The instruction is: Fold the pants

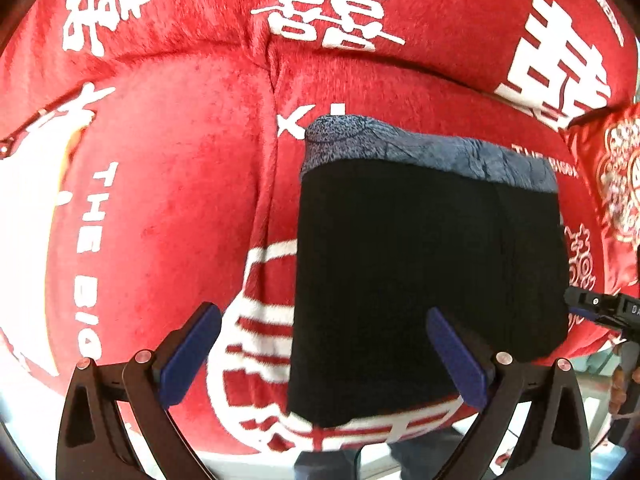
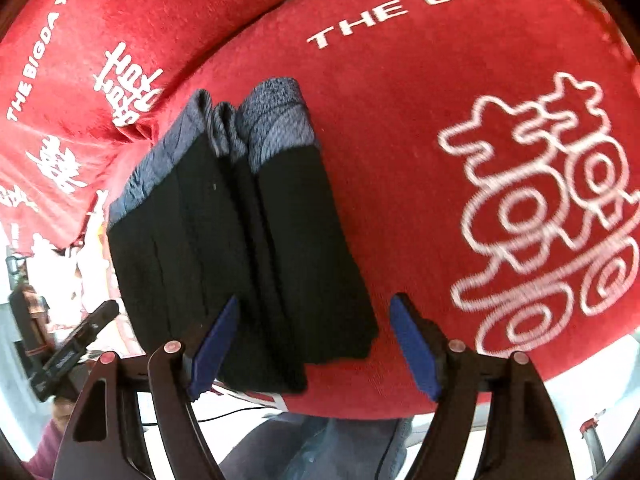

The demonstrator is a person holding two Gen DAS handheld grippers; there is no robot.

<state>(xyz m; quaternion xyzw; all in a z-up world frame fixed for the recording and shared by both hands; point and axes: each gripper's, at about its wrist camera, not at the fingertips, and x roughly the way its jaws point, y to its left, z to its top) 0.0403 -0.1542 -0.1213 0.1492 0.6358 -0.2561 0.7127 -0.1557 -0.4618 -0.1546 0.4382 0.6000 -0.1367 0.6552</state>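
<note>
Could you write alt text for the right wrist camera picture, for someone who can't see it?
Folded black pants with a blue-grey waistband lie on a red cushion printed with white characters and "THE BIGDAY". The open right gripper hangs over the bundle's near end, holding nothing.

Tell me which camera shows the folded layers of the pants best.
The right wrist view: it looks at the pants edge-on, so the stacked folds and grey waistband show. The left wrist view shows only the flat top panel.

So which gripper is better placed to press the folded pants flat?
Probably the right gripper: its open fingers straddle the pants' near edge. The left gripper is open too, but sits off toward their side.
</note>
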